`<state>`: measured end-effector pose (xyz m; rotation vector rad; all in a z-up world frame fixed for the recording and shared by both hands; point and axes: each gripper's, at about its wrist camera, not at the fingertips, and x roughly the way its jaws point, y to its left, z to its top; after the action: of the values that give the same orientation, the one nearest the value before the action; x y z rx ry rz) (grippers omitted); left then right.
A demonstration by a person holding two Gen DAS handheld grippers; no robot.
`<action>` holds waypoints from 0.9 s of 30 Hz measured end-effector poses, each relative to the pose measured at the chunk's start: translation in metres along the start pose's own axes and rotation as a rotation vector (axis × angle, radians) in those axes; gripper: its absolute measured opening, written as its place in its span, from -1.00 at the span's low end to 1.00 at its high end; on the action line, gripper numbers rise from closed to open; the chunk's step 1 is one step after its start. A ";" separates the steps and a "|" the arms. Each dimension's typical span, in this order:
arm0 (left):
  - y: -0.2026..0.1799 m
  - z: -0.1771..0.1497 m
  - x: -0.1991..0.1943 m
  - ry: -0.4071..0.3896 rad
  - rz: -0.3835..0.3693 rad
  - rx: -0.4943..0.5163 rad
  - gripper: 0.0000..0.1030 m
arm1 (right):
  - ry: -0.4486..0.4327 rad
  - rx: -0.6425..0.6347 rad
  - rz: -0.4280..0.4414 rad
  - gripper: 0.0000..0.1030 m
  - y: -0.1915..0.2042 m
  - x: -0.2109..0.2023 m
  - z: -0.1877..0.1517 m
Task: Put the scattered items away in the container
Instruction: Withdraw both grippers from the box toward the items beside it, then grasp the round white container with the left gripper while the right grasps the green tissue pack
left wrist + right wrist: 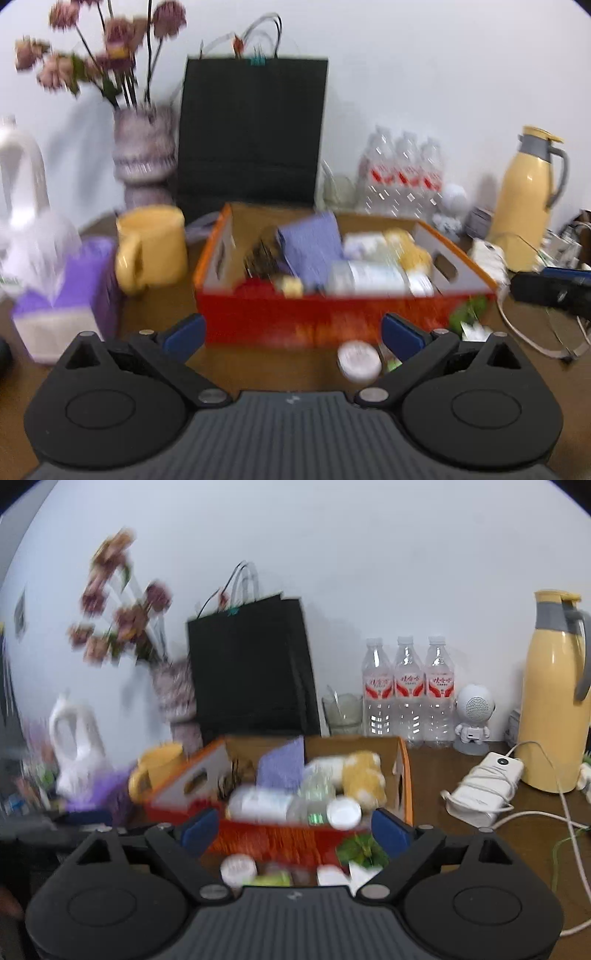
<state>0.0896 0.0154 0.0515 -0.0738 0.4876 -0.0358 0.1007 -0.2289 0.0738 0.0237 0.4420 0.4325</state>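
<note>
White and round, the small jar (359, 360) before the red box (332, 325) looked light, rigid, perhaps slippery; grasp across its sides. Both the left gripper (293, 332) and right gripper (295, 830) stood spread, empty.

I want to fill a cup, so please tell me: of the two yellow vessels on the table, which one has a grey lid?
The tall yellow thermos jug at the far right; the yellow mug beside the box is open-topped.
</note>
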 end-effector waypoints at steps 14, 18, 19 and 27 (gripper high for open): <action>-0.007 -0.026 0.000 0.043 -0.033 0.105 0.85 | 0.232 -0.134 0.036 0.29 0.032 0.068 -0.050; -0.011 -0.027 0.009 0.055 -0.047 0.138 0.81 | 0.262 -0.139 0.029 -0.05 0.032 0.078 -0.051; -0.013 -0.028 0.012 0.056 -0.052 0.149 0.81 | 0.267 -0.141 0.032 -0.13 0.033 0.079 -0.052; -0.027 -0.022 0.046 0.129 -0.090 0.146 0.60 | 0.219 -0.123 0.028 -0.17 0.018 0.052 -0.044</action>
<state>0.1192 -0.0158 0.0127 0.0499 0.6091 -0.1645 0.1179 -0.1945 0.0147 -0.1382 0.6300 0.4917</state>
